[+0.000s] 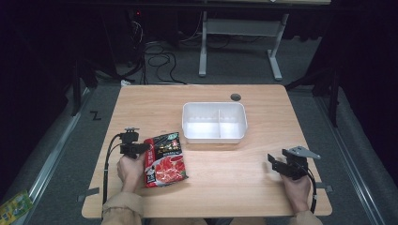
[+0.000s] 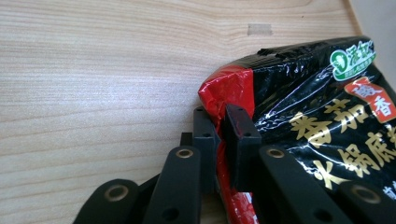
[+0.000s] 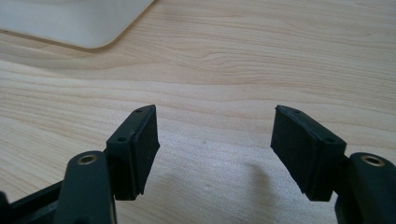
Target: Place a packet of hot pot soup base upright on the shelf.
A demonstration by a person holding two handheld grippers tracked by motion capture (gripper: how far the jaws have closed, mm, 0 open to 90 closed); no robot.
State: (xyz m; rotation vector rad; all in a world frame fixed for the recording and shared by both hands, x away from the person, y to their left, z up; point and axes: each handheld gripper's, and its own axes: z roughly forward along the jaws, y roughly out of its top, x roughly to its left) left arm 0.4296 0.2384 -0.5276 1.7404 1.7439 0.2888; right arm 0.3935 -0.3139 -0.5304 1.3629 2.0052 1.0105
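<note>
- Lying flat on the wooden table point(image 1: 244, 173), near its front left part: red-and-black soup-base packet point(image 1: 165, 159), printed face up, just in front of the white two-compartment tray point(image 1: 214, 123) and apart from it.
- Pinching the packet's red left edge point(image 2: 224, 100) between nearly closed jaws: left gripper point(image 1: 136, 148), its pads pressing on the crimped foil from both sides in the left gripper view.
- Resting on the tabletop beside the packet's left edge: left hand point(image 1: 130, 171), sleeve coming in from the bottom of the high view.
- Standing wide open with nothing between the jaws: right gripper point(image 3: 215, 149), bare wood showing in the gap in the right gripper view.
- Sitting at the table's front right, well apart from the packet and the tray: right gripper point(image 1: 287, 164), grey three-cornered plate on top.
- Showing at the upper left of the right gripper view: rounded corner of the white tray point(image 3: 79, 23).
</note>
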